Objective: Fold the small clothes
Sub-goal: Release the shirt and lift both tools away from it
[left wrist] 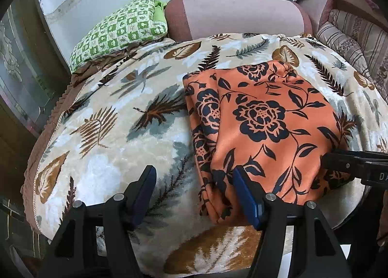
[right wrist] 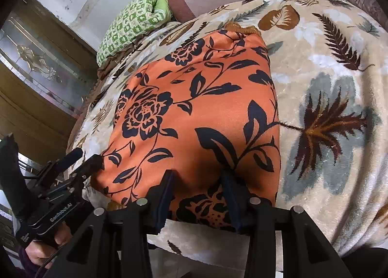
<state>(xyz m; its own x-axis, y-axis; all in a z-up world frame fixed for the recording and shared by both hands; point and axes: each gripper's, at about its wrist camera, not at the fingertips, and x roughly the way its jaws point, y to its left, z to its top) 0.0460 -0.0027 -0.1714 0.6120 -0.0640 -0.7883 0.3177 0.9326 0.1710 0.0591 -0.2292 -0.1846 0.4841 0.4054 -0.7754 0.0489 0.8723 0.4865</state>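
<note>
Tongs first, since they're closest: the left tongs [left wrist: 192, 184] hang spread wide with nothing clamped, one blue pad over the bare blanket [left wrist: 116, 98] and the other just at the near left edge of the orange floral garment [left wrist: 262, 118]. In the right wrist view the right tongs [right wrist: 197, 184] sit at the garment's [right wrist: 194, 108] near edge with the jaws parted. Cloth lies between and under them, but I can't see the pads actually pinching it, so I'd call them released. The garment itself is already folded into a chunky packet lying on the leaf-print blanket [right wrist: 327, 84] near the front edge of the bed, with a doubled layer showing along its left side. A hand [right wrist: 43, 251] on the left tool peeks in at the bottom left corner of the right view. Further back there's a green checkered pillow [left wrist: 118, 33] by the far left corner and a pinkish bolster [left wrist: 232, 18] along the far edge. What could go wrong, as I see it: that fabric looks slick and satiny, so if either tong closes on just the top layer, the packet will peel open on lifting instead of folding over. The plush blanket is another trap, since a low pinch could grab its pile along with the cloth and drag everything. It's also close to the front edge, so a careless pull toward the person could slide it off.
</note>
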